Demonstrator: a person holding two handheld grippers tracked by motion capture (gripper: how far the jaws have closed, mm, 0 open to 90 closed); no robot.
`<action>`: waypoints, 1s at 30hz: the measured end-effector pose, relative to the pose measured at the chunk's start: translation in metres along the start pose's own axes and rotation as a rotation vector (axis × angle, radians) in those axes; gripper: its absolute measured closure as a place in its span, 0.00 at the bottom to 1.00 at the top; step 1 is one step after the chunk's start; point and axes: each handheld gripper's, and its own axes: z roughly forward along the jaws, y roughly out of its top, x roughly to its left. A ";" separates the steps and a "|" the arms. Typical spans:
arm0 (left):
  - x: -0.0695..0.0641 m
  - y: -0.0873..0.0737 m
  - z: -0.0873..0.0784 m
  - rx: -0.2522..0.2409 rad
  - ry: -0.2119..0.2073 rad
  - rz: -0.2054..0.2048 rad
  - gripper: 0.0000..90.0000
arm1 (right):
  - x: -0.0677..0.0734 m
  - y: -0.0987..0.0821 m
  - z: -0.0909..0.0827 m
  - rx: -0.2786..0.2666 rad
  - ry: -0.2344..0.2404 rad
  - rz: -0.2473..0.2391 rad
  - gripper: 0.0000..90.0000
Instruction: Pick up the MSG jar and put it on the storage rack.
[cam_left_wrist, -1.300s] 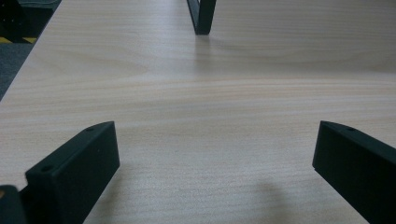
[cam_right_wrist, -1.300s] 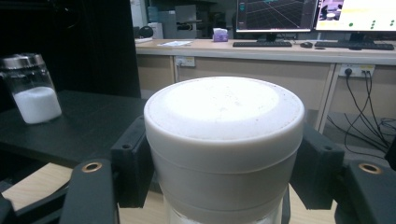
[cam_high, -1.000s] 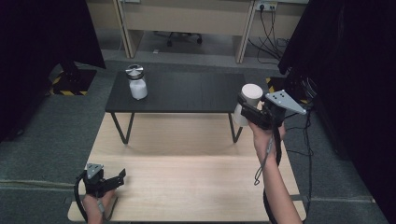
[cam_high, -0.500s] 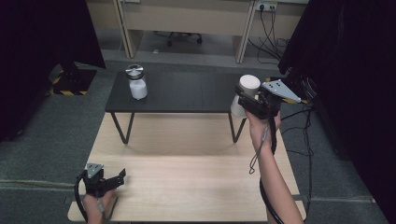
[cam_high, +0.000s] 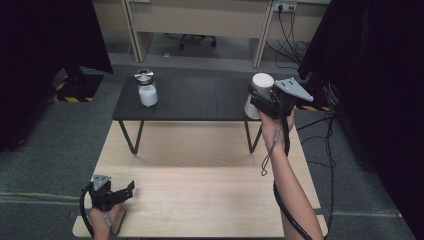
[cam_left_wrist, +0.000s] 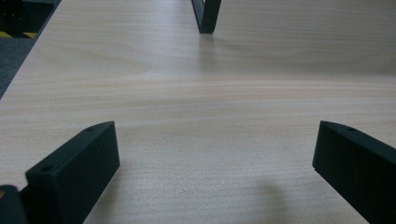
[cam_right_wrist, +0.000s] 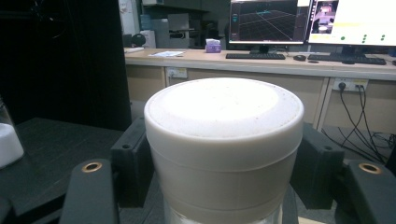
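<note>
Desks with screens and a keyboard (cam_right_wrist: 254, 56) are showing far back in the right gripper view, while the high view is giving me only the desk fronts and cables. Up close in that gripper view I am seeing the white jar (cam_right_wrist: 224, 144), round with a smooth, wide, flat-topped lid and a bit of clear glass under it. Black jaws are pressing on it from both sides, so my right gripper (cam_high: 265, 102) is pinching the white jar. From above, the jar is standing straight up, lid to the ceiling, at the right end of the black table (cam_high: 200, 100), by its front right corner. I cannot tell if it is touching the top.

Near the left end of that dark, flat table a second jar (cam_high: 146, 89) with a shiny metal lid and white stuff inside is standing upright.

My left gripper (cam_high: 120, 192) is sitting low at the front left corner of the pale wooden table (cam_high: 200, 195). Its own view is showing the wood grain between two blocky black jaws, spread wide and holding nothing.
</note>
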 end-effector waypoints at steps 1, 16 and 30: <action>0.000 0.000 0.000 0.000 0.000 0.000 0.00 | 0.000 0.000 0.002 -0.001 0.000 -0.002 0.38; -0.001 0.001 0.000 0.004 0.010 -0.008 0.00 | -0.004 0.002 0.032 0.009 -0.004 0.010 0.38; 0.000 0.001 0.001 0.003 0.010 -0.010 0.00 | -0.005 -0.002 0.050 0.003 -0.021 0.026 0.38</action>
